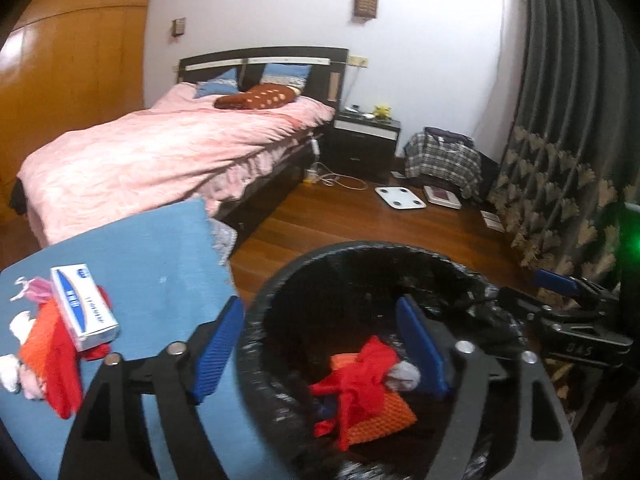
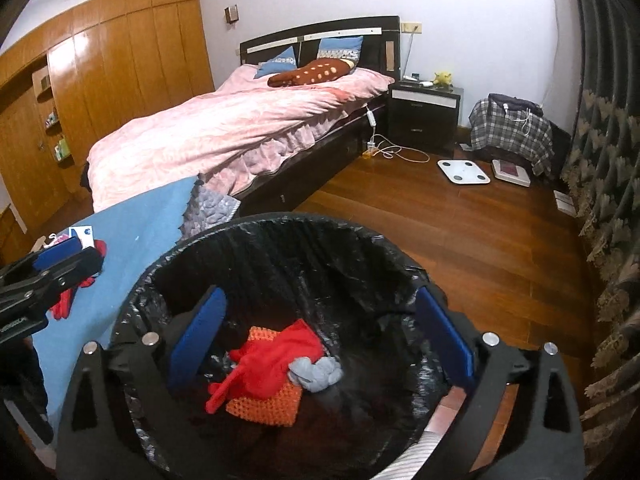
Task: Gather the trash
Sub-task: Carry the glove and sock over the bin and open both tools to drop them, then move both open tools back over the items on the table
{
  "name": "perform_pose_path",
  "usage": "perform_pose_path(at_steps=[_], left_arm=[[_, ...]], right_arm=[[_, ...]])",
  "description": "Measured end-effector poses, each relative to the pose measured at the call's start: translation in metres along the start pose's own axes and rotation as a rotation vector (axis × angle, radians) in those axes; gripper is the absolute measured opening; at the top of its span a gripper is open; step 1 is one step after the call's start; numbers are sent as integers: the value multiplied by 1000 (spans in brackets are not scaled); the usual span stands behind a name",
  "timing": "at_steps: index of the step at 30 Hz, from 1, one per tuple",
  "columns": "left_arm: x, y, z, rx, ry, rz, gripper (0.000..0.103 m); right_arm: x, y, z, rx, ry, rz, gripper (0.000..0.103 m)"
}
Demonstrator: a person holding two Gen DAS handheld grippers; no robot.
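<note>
While both grippers hang over the bin, the left gripper and right gripper gape wide, gripping nothing. Red scrap, orange mesh and grey wad lie inside the bin. Left of the bin, a box and red scraps crowd the blue table; behind it stands the bed.
</note>
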State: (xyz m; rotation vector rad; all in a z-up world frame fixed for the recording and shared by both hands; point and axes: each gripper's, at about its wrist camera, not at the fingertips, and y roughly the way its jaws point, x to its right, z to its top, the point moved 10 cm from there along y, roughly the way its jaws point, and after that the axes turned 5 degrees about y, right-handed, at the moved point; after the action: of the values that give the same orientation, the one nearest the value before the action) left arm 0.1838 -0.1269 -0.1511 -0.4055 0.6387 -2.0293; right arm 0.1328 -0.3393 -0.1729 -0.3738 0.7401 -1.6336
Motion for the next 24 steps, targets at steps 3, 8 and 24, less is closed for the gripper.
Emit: perform_pose_path(at_steps=[3, 8, 24], left_arm=[[-23, -11, -4, 7, -22, 50, 85], [-68, -31, -15, 14, -68, 135, 87], [-220, -88, -66, 13, -202, 426, 87]], right_arm=[[-14, 3, 0, -11, -5, 21, 95], [-54, 9, 5, -11, -48, 65, 96], [-227, 43, 5, -22, -233, 252, 96]])
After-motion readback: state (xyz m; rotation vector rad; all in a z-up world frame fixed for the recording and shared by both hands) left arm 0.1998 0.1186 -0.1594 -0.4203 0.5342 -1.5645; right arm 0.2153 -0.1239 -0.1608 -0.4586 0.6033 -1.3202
